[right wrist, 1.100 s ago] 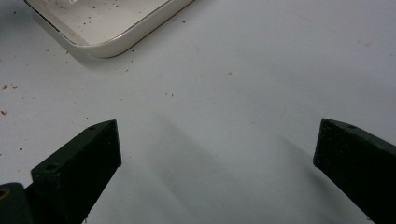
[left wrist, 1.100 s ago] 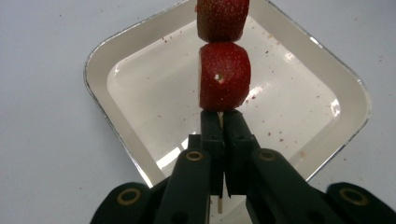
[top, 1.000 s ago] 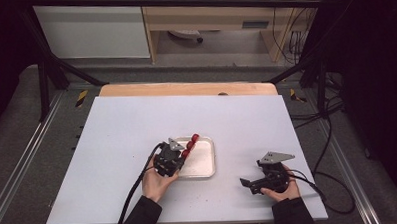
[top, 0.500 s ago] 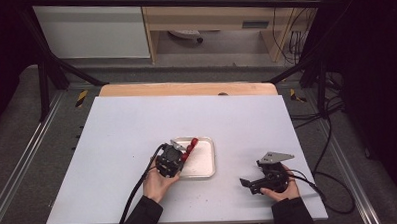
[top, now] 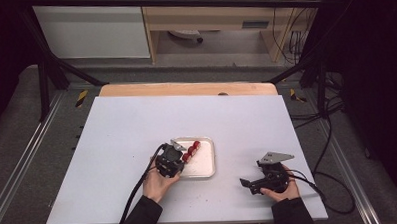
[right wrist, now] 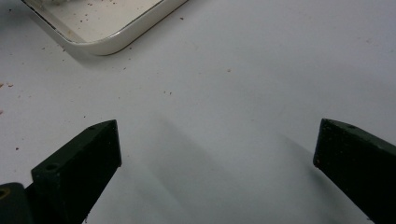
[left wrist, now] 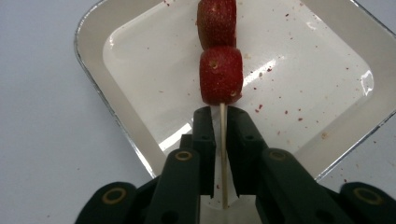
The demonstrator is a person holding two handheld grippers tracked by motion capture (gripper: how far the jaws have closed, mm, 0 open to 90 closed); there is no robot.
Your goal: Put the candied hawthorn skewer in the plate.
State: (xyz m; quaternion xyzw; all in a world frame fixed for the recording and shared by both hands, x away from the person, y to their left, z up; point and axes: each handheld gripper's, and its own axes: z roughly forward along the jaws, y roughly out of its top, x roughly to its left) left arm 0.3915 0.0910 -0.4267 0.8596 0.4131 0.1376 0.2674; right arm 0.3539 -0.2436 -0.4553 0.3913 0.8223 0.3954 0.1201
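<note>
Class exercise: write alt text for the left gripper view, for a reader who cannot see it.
The left gripper pinches a thin wooden skewer threaded with red fruit pieces, held over a white tray speckled with red crumbs on a pale table.

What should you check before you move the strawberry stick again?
1. Grip on the stick: the left gripper has its jaws closed on the thin wooden skewer. Ok.
2. Fruit on the stick: two red strawberry pieces sit in line above the jaws. Ok.
3. Tray underneath: the white tray lies below the fruit, so drips land in it. Ok.
4. Whether the fruit touches the tray floor: cannot tell.
5. Other hand: the right gripper is open over bare table, apart from the tray. Ok.
6. Crumbs: red specks dot the tray and table. Not ok if you want it clean.
</note>
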